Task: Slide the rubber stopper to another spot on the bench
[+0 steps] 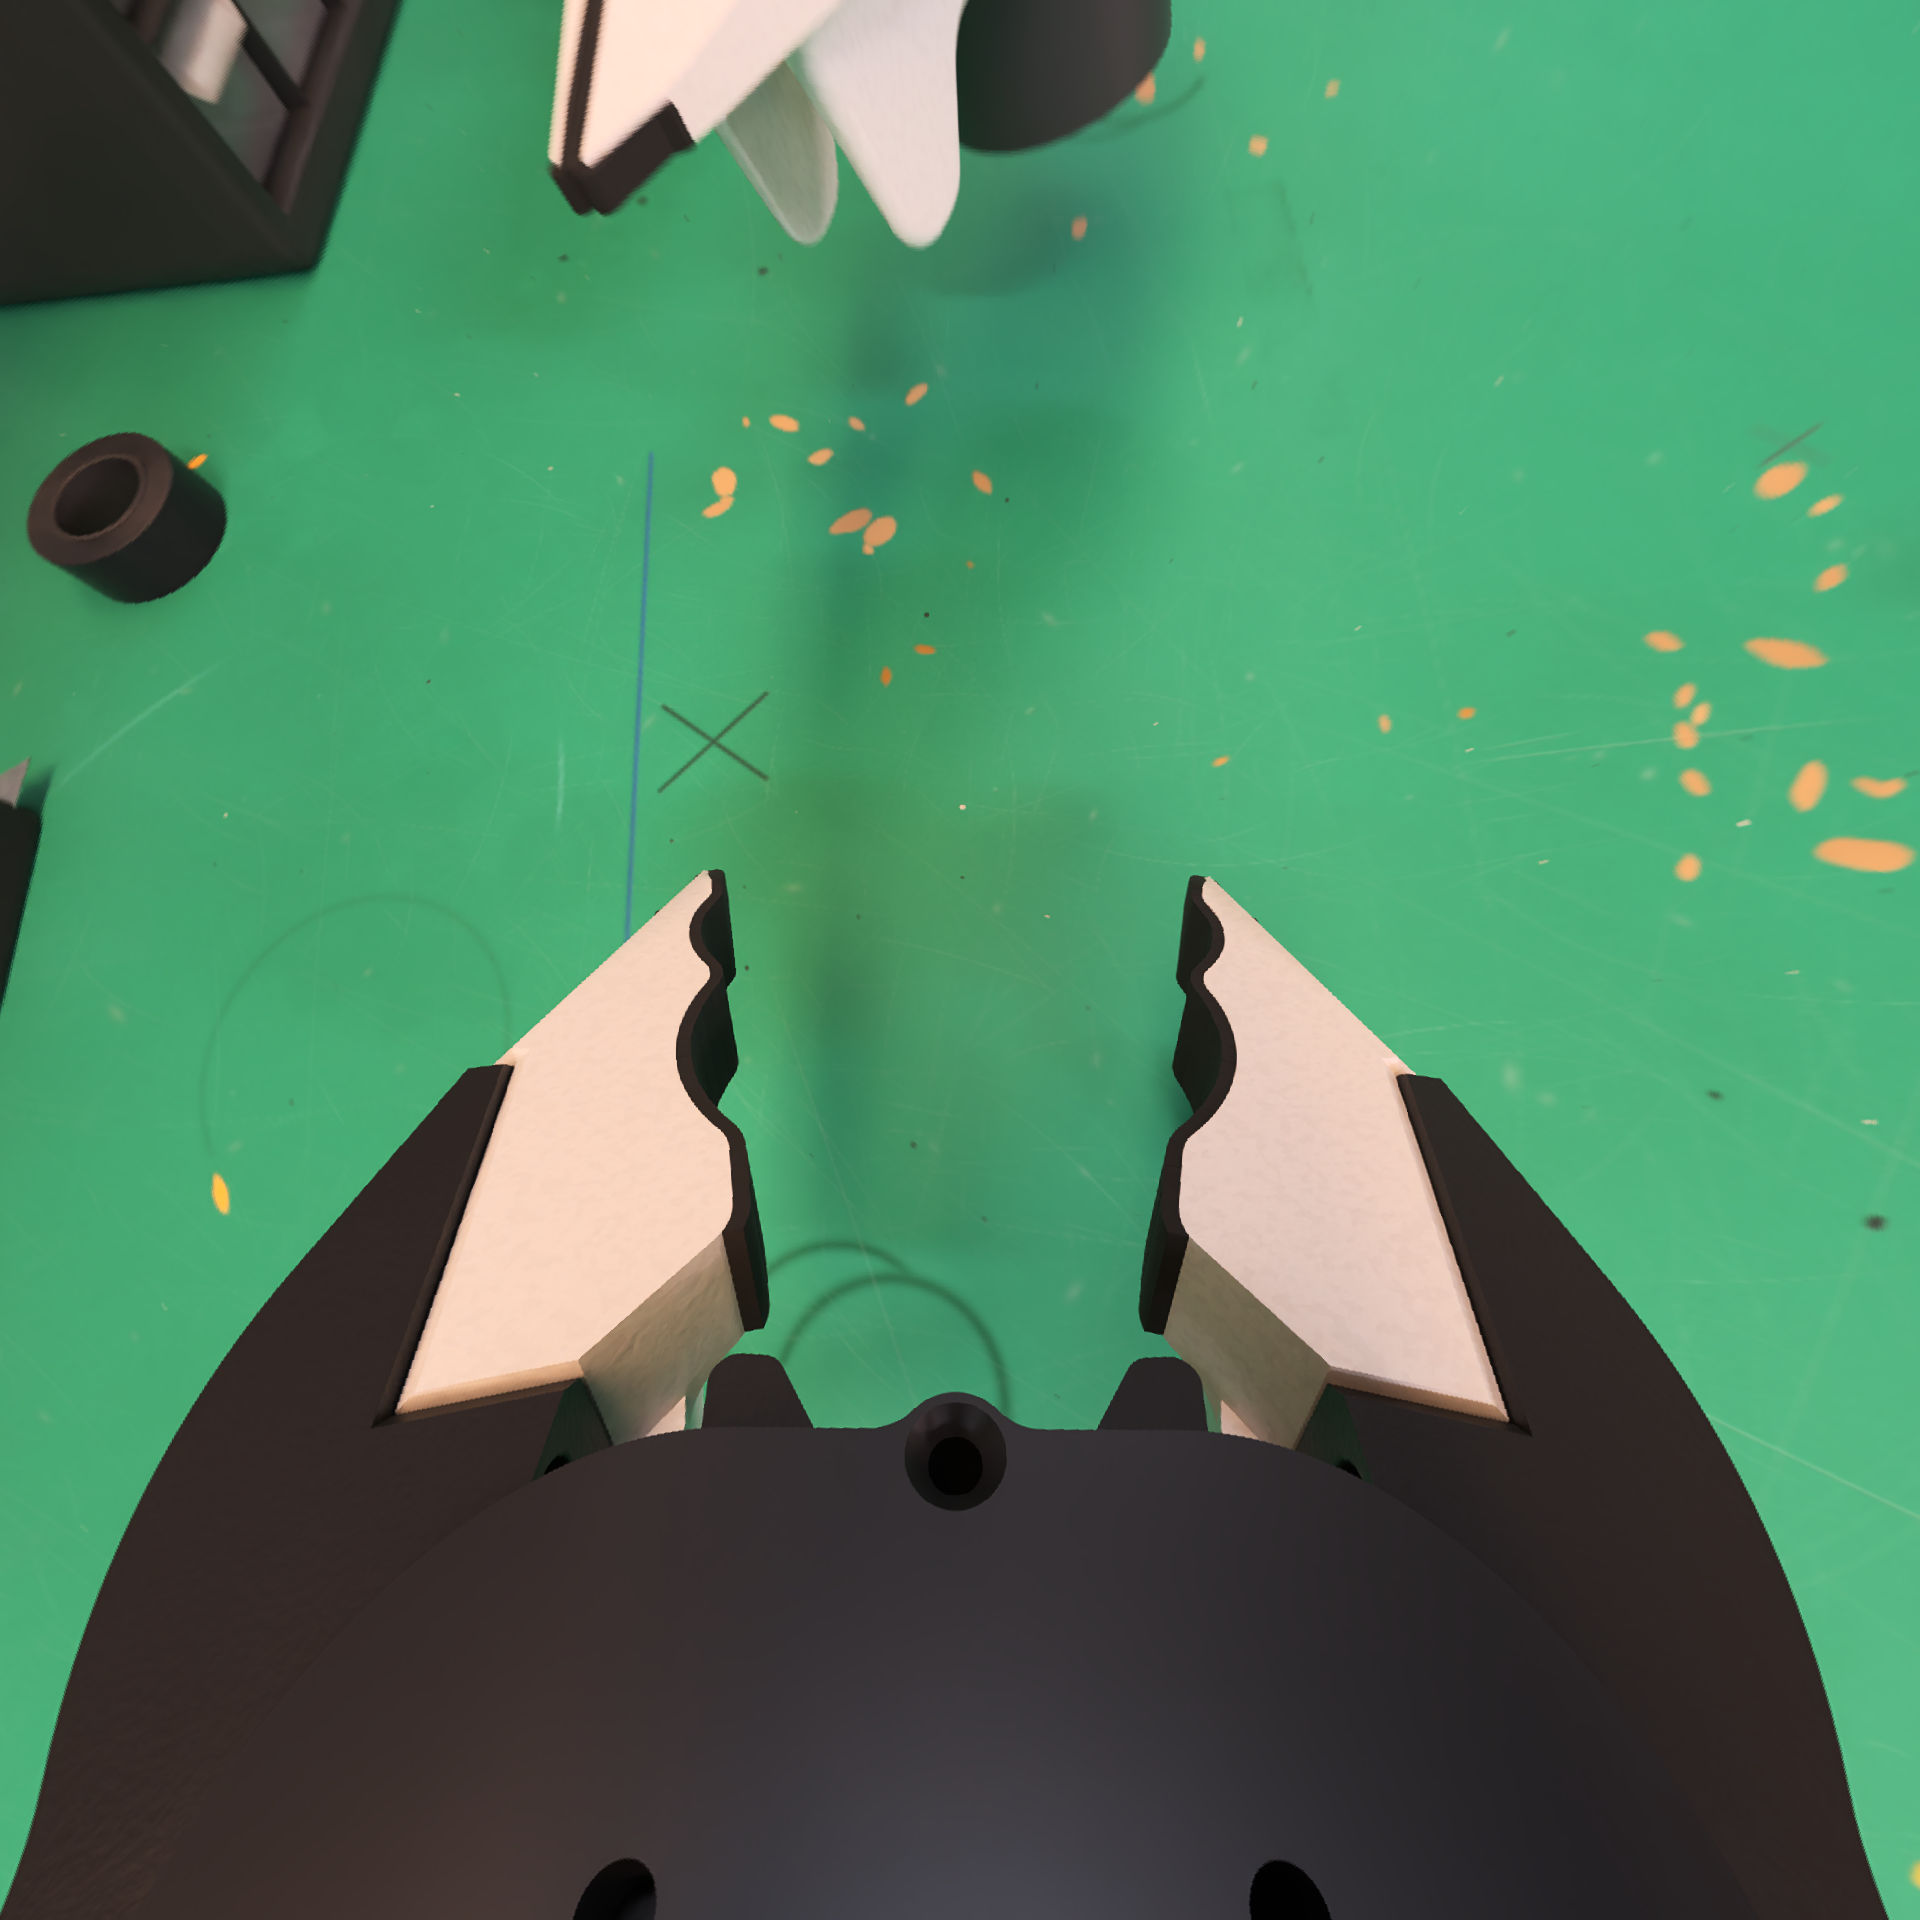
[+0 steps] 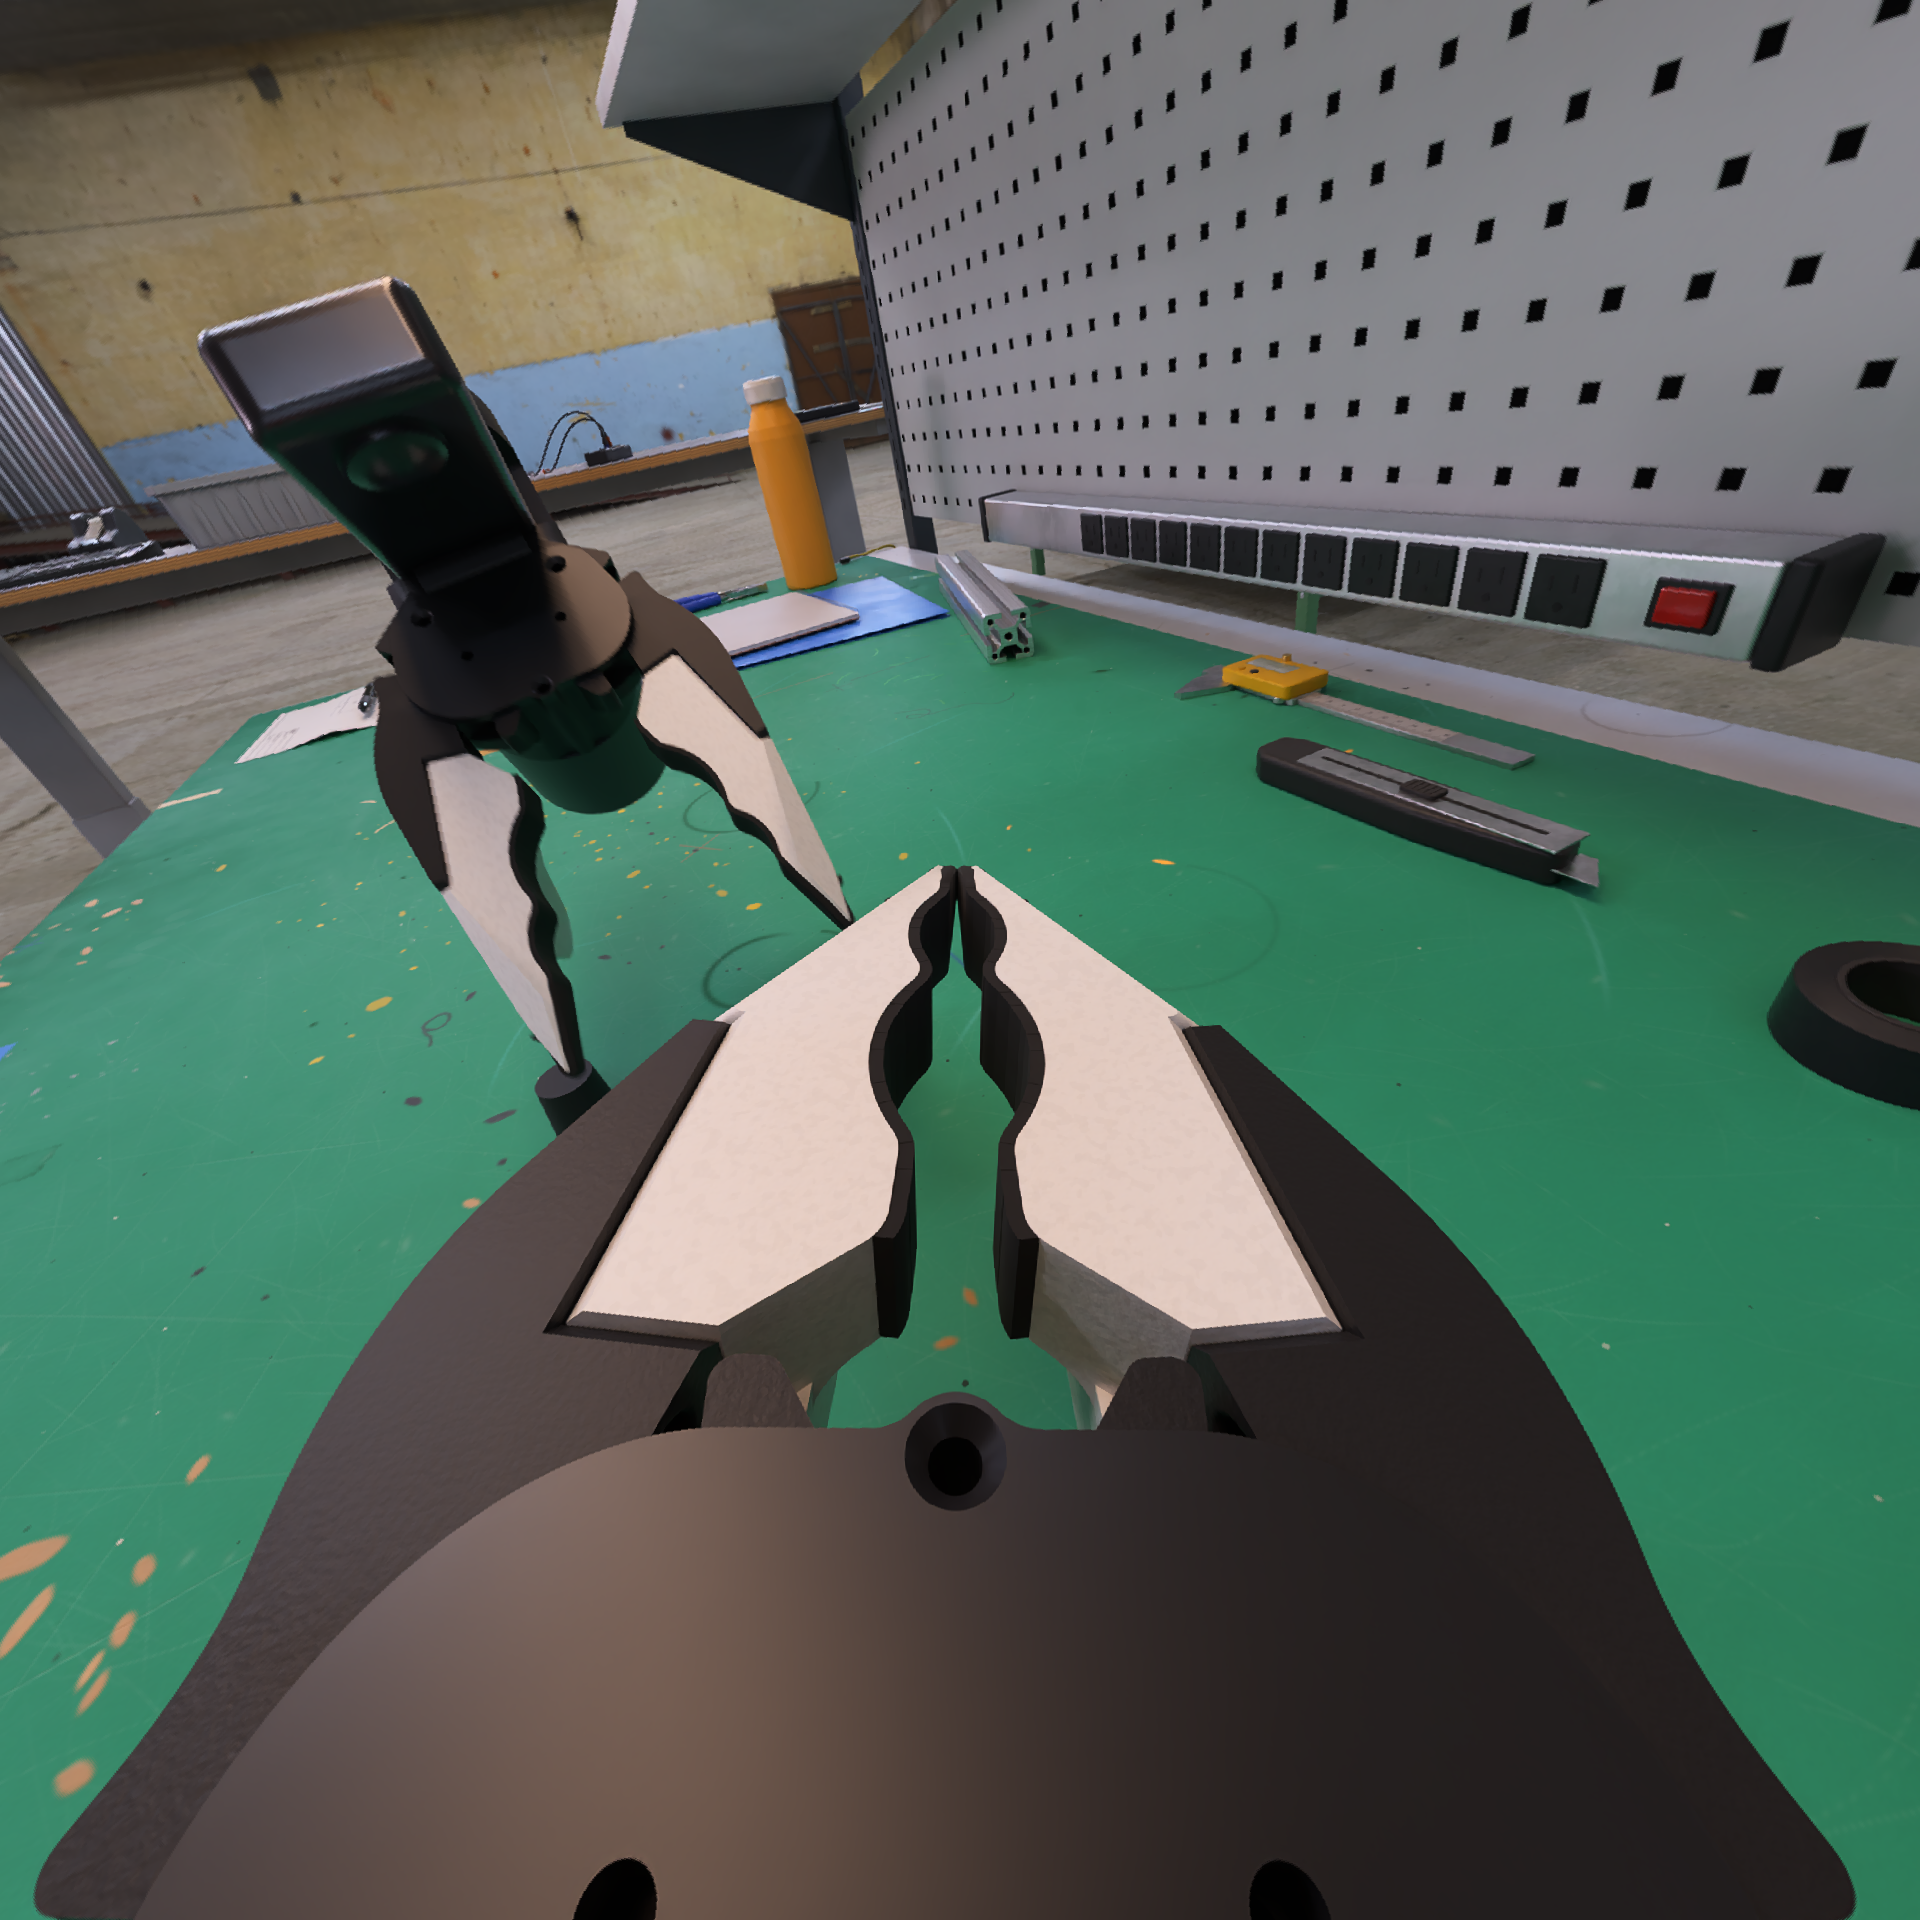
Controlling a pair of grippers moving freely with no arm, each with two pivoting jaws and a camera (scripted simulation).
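The rubber stopper [image 2: 569, 1096] is a small dark cylinder on the green bench mat [image 2: 1299, 1091], partly hidden by my right gripper's body. My left gripper [image 2: 707, 987] is open and tilted, with one fingertip [image 2: 566, 1049] right at the stopper's top. In the left wrist view the left gripper [image 1: 956, 883] is open and empty over the mat, and the stopper does not show. My right gripper [image 2: 956, 873] is shut and empty, just beside the left one; it also shows at the top of the left wrist view [image 1: 862, 208].
A black ring like a tape roll [image 2: 1860, 1018] lies at the right, also in the left wrist view [image 1: 125, 514]. A utility knife [image 2: 1423, 810], yellow caliper [image 2: 1278, 675], aluminium bar [image 2: 987, 603], orange bottle [image 2: 790, 488] and power strip [image 2: 1455, 571] stand along the pegboard. A black box [image 1: 135, 135] stands beyond the ring.
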